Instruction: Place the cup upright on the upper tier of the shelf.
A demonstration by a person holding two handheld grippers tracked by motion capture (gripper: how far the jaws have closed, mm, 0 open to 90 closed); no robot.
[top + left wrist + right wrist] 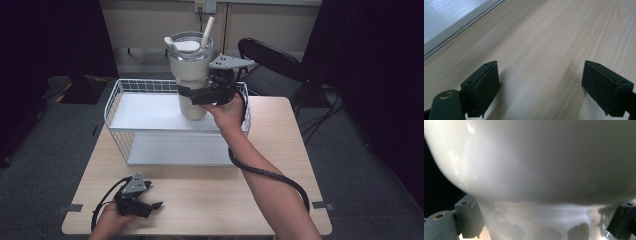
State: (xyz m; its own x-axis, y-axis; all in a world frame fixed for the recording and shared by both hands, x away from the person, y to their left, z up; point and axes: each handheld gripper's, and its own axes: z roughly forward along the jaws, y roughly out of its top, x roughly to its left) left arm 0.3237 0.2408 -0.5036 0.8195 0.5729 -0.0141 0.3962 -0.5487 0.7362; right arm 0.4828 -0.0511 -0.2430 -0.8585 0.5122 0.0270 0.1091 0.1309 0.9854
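No text, label, brand, number or sign can be read anywhere in these pictures. The cream tumbler [190, 75] carries no legible print on its side, and the wall outlet [205, 6] at the far edge is too small to make out.

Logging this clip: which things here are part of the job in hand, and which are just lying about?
In the job:
- tumbler with straw, clamped at its narrow base
- right gripper holding it
- wire rack, over whose top shelf the tumbler is held

Lying about:
- left gripper, open, resting on the table
- folding chair behind
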